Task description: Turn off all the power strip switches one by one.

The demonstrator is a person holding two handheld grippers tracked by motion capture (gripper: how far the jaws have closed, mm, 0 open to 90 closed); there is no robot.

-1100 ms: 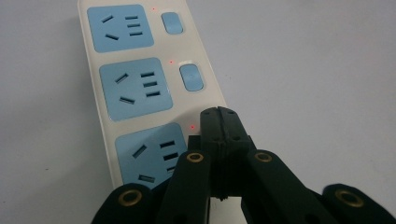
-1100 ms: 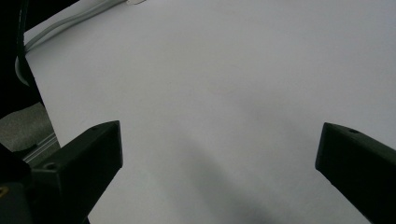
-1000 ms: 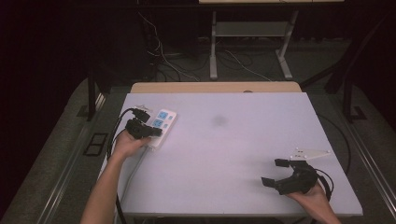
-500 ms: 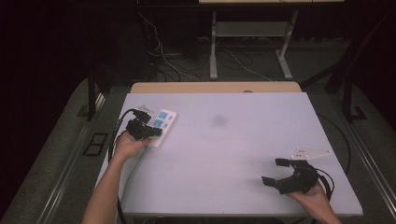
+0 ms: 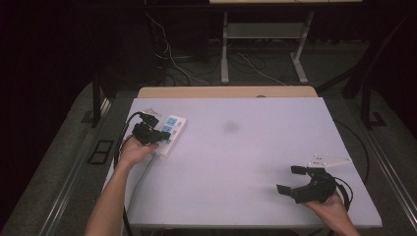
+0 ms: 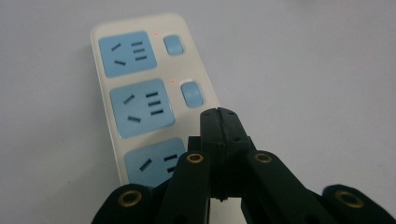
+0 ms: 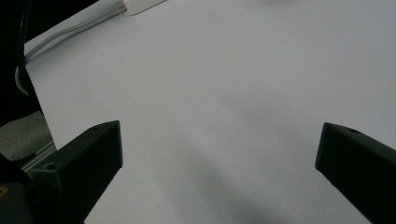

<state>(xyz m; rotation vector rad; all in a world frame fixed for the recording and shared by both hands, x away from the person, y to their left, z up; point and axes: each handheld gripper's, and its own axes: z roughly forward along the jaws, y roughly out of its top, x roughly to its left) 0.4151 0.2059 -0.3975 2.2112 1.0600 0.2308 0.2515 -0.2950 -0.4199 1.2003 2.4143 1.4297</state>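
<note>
Where white table [image 5: 236, 162] ends — dark floor [image 5: 59, 162], cables [image 5: 255, 66], metal stand [image 5: 263, 46].

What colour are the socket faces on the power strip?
Light blue, set in a white power strip body; clearest in the left gripper view.

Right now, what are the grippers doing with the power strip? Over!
Left gripper jaws shut, tip at the power strip switches. Right gripper jaws open, holding nothing. Nothing in the way.
</note>
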